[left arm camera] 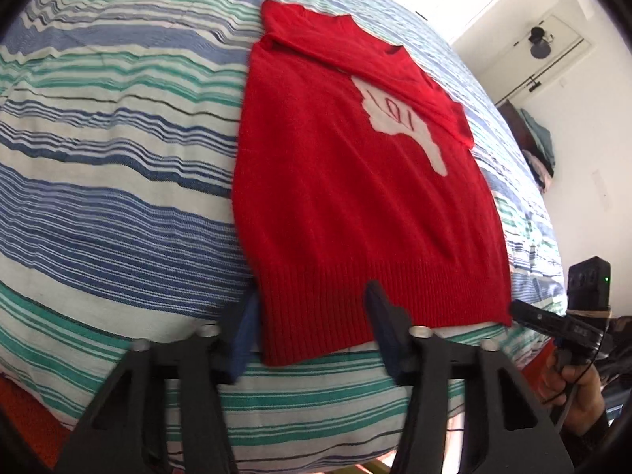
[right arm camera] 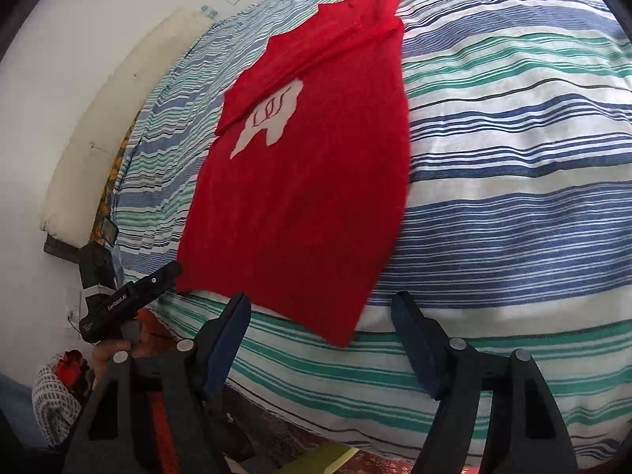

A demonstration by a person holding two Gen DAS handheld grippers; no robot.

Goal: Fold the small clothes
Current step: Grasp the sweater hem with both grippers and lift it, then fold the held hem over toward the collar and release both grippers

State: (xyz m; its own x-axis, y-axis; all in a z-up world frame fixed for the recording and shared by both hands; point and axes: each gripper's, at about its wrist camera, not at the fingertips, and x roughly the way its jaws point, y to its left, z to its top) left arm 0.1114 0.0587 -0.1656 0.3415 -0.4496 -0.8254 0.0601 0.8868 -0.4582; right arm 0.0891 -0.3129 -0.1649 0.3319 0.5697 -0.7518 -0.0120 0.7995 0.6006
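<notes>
A red knit sweater [left arm camera: 347, 205] [right arm camera: 308, 181] with a white patch on its chest lies flat on the striped bed cover [left arm camera: 118, 197] [right arm camera: 513, 158]. Its sleeves are folded across the body. My left gripper [left arm camera: 312, 294] is open over the ribbed hem [left arm camera: 324, 316], straddling the near left corner, and the fabric lies flat between its fingers. In the right wrist view the left gripper [right arm camera: 172, 270] shows beside that corner. My right gripper [right arm camera: 319, 296] is open around the other hem corner [right arm camera: 339, 331]. In the left wrist view the right gripper [left arm camera: 521, 310] reaches the hem's right end.
The bed's near edge runs just below both grippers. A cream cushion [right arm camera: 118, 118] leans on the wall at the bed's far side. Folded clothes [left arm camera: 537, 150] are stacked in the far corner. A knitted item [right arm camera: 51, 395] lies on the floor.
</notes>
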